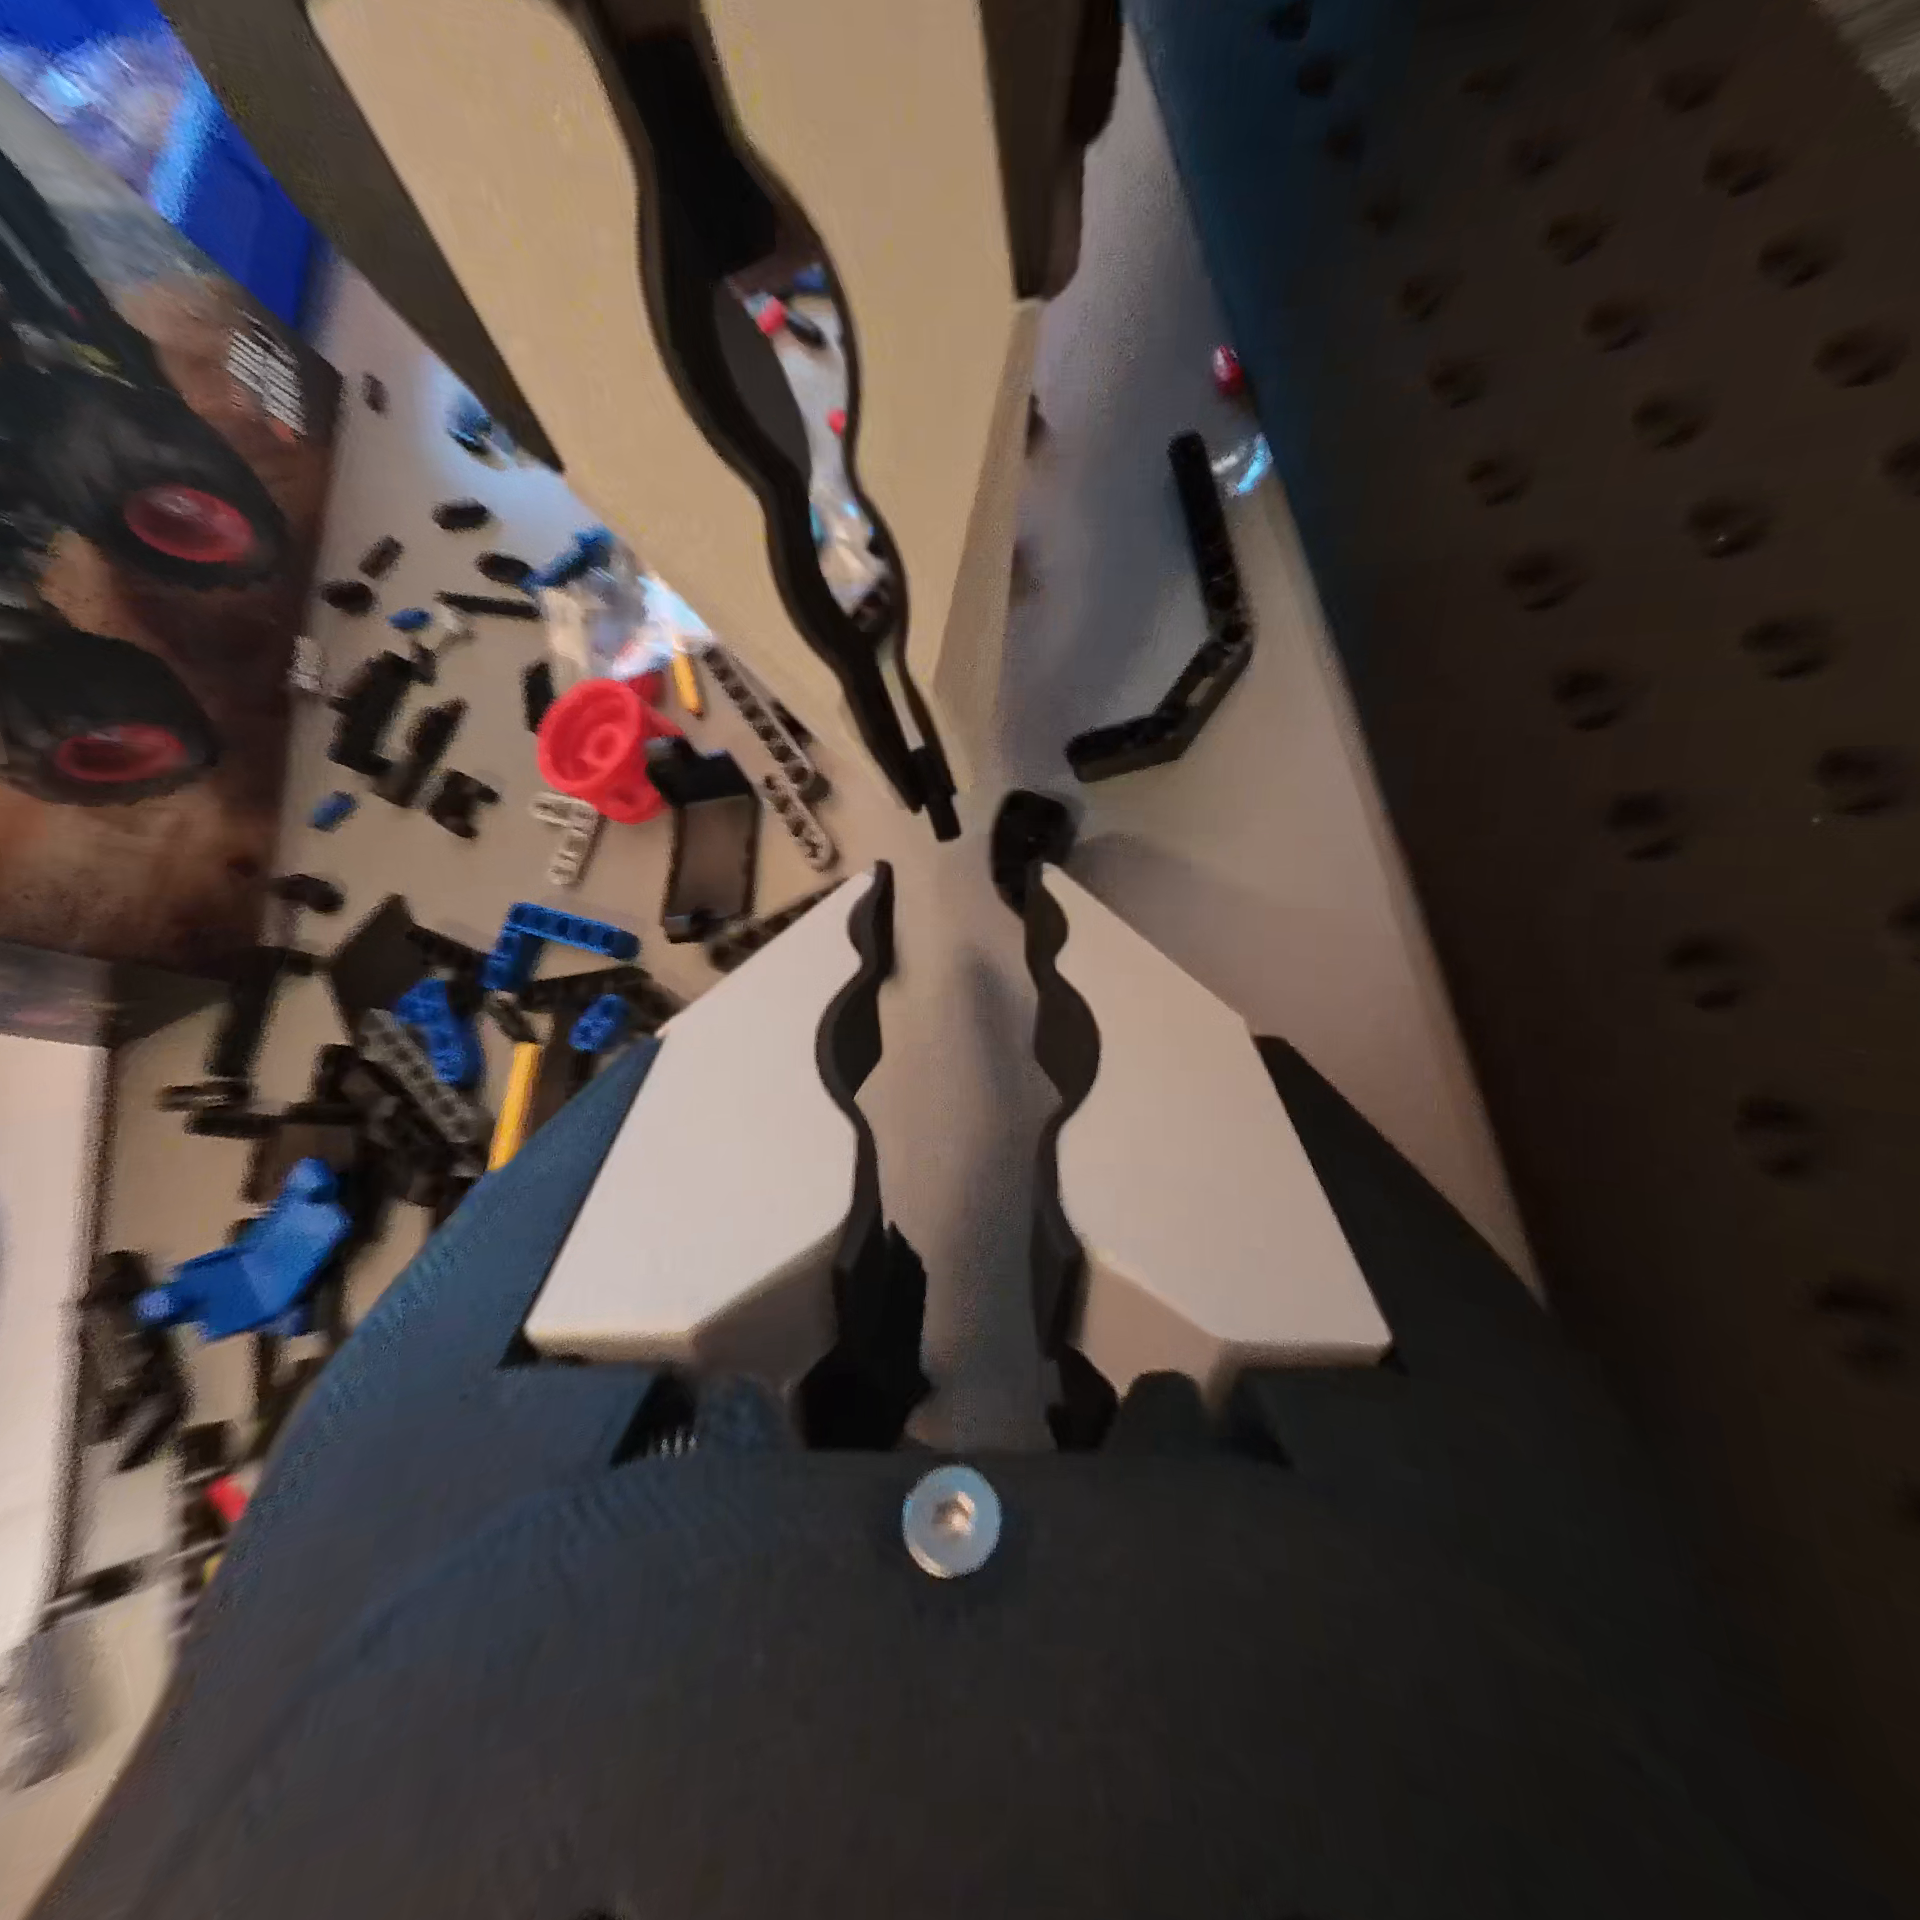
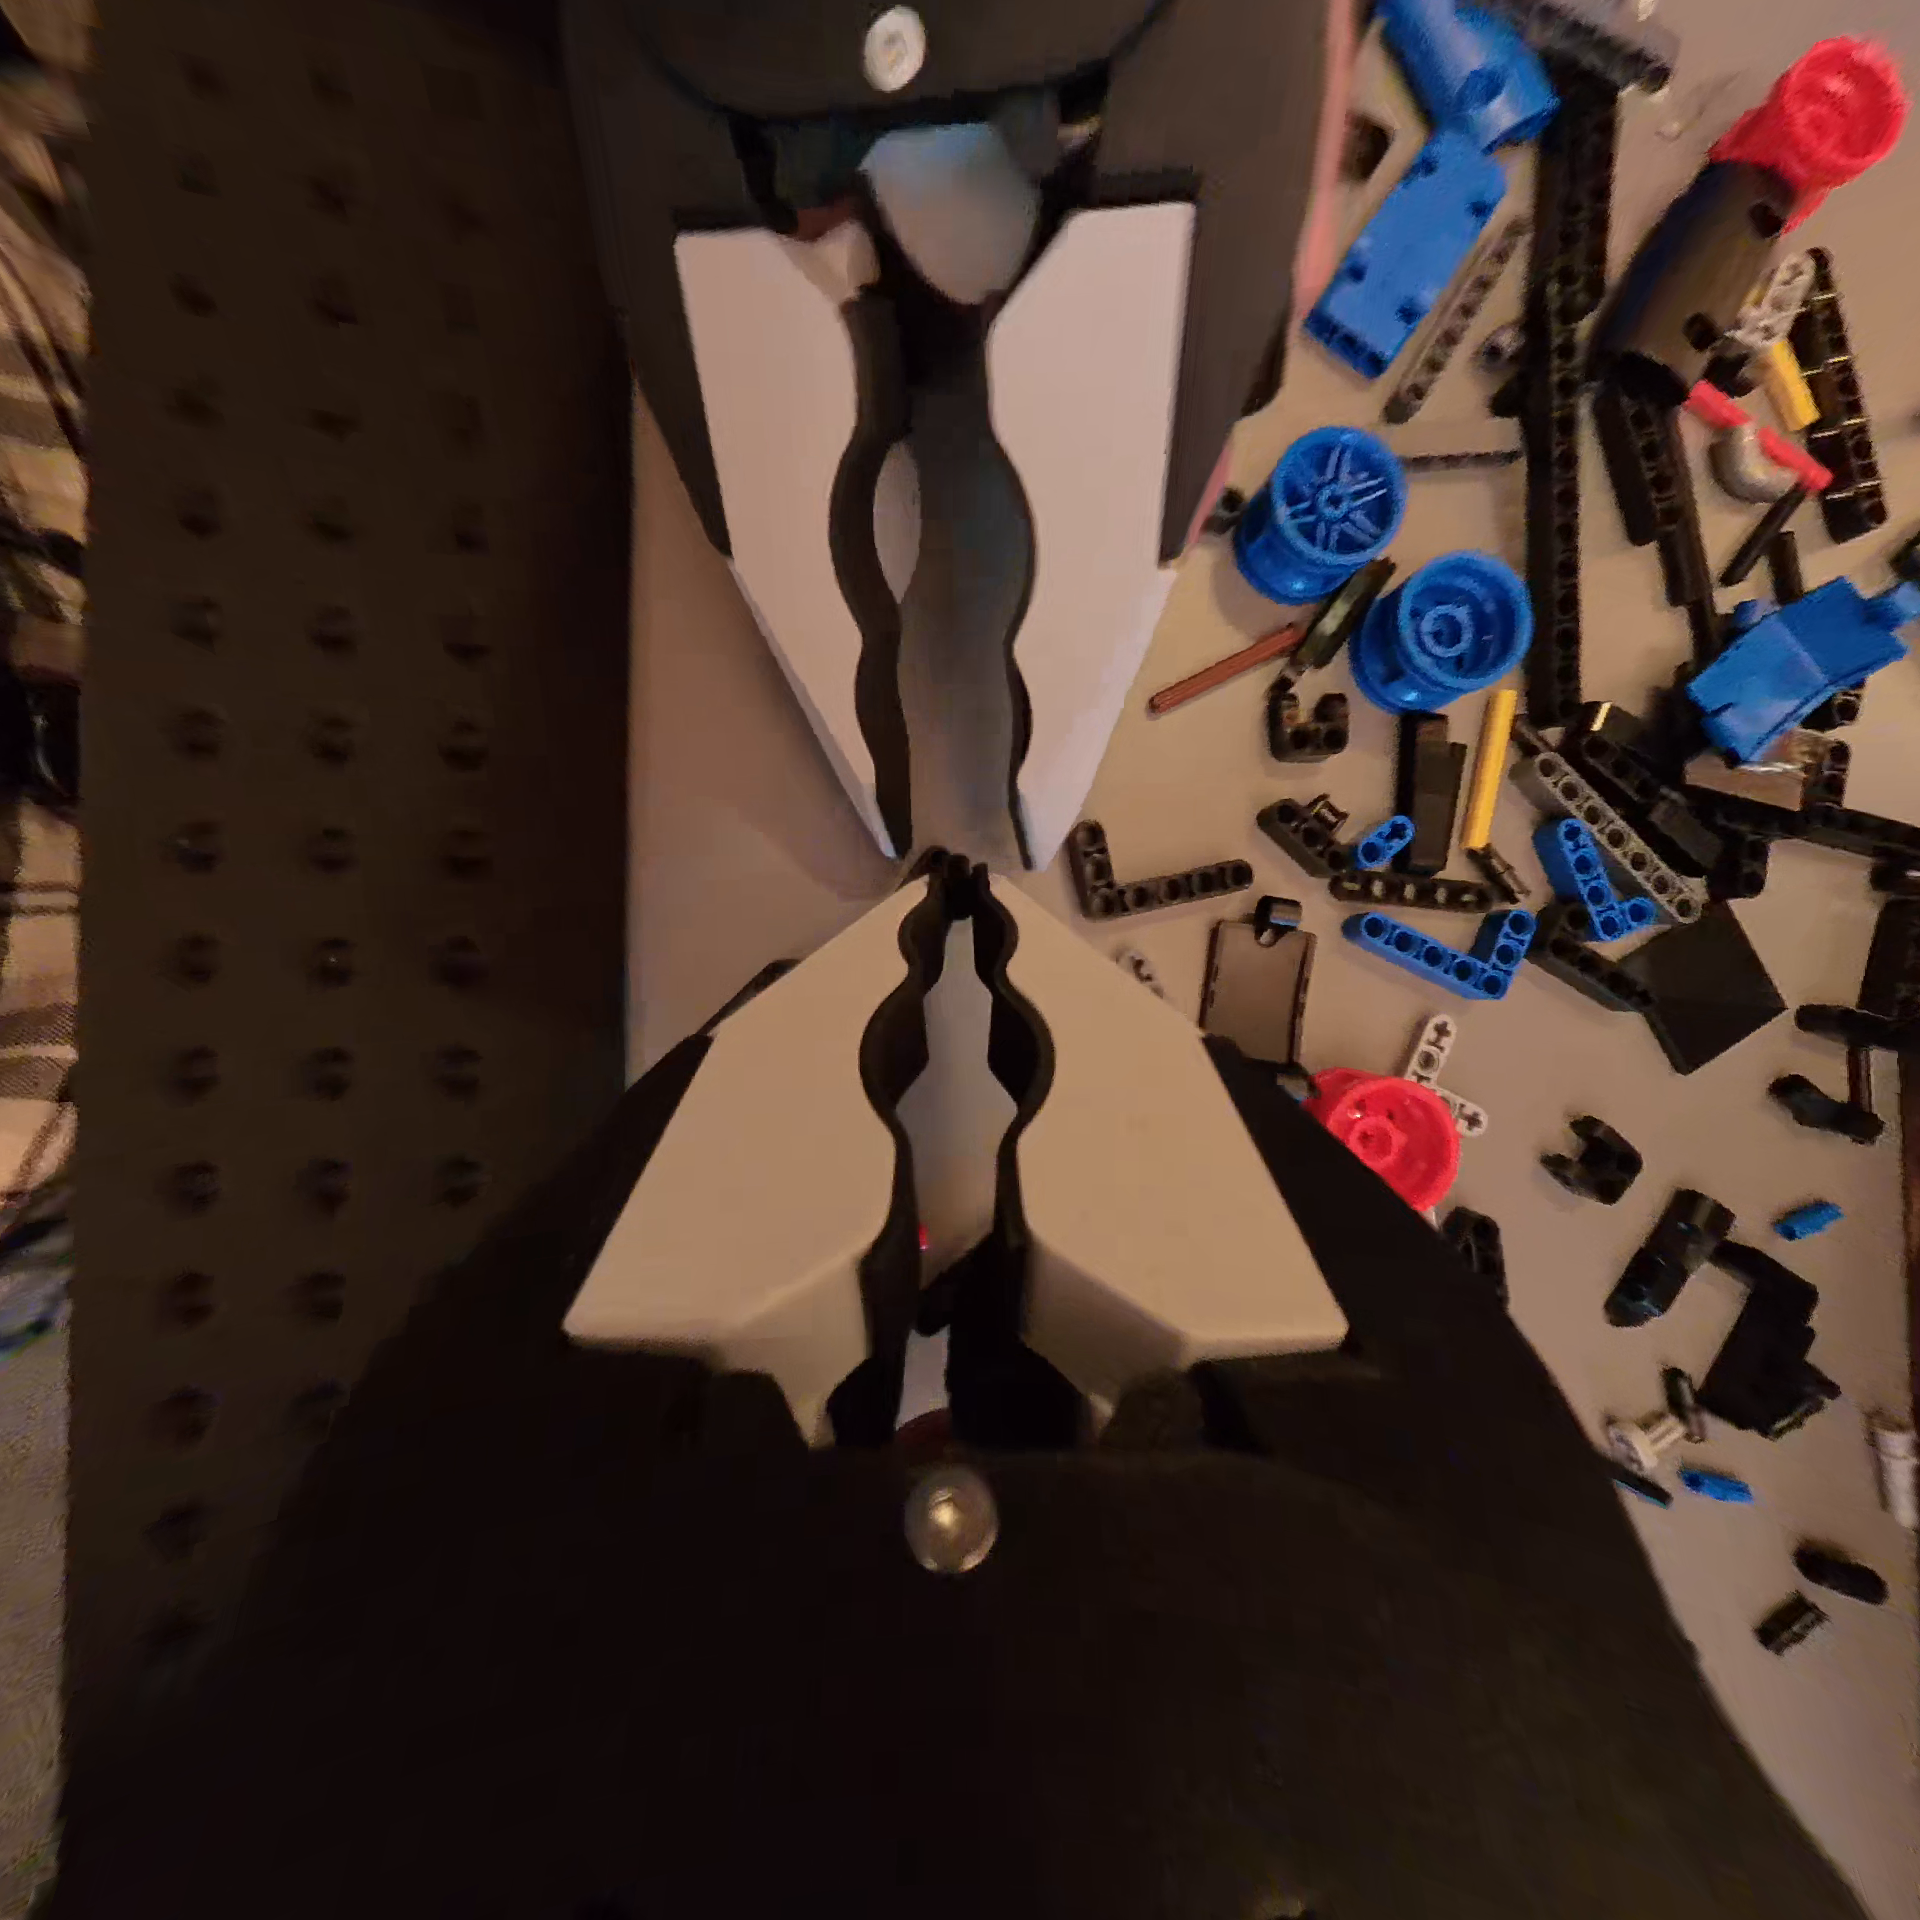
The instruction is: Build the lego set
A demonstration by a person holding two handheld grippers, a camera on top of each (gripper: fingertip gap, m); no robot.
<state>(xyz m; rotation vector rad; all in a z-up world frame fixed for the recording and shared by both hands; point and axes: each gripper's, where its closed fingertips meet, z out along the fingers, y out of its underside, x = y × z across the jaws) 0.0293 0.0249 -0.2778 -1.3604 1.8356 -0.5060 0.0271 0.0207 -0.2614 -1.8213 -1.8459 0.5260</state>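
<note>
My right gripper (image 2: pixel 951 871) is shut on a small black pin (image 2: pixel 948 864) held at its tips. In the left wrist view it comes in from the top with the pin (image 1: pixel 932 795) pointing down at my left gripper. My left gripper (image 1: pixel 956 857) is open, its fingertips a short gap apart, tip to tip with the right one. A small black connector (image 1: pixel 1031 831) sits against its right fingertip; whether it rests on the table or on the pad I cannot tell. In the right wrist view the left gripper (image 2: pixel 961 847) comes from the top, its jaws apart around the pin.
Loose black, blue and red Lego Technic parts cover the grey table (image 2: pixel 1195 790): two blue wheel hubs (image 2: pixel 1320 514), a red hub (image 2: pixel 1382 1132), a blue L-beam (image 2: pixel 1444 951), a black angled beam (image 1: pixel 1195 665). A dark perforated board (image 2: pixel 332 727) runs alongside. The set's box (image 1: pixel 135 623) lies left. Only a small space, under 4 cm, lies between the two pairs of fingers.
</note>
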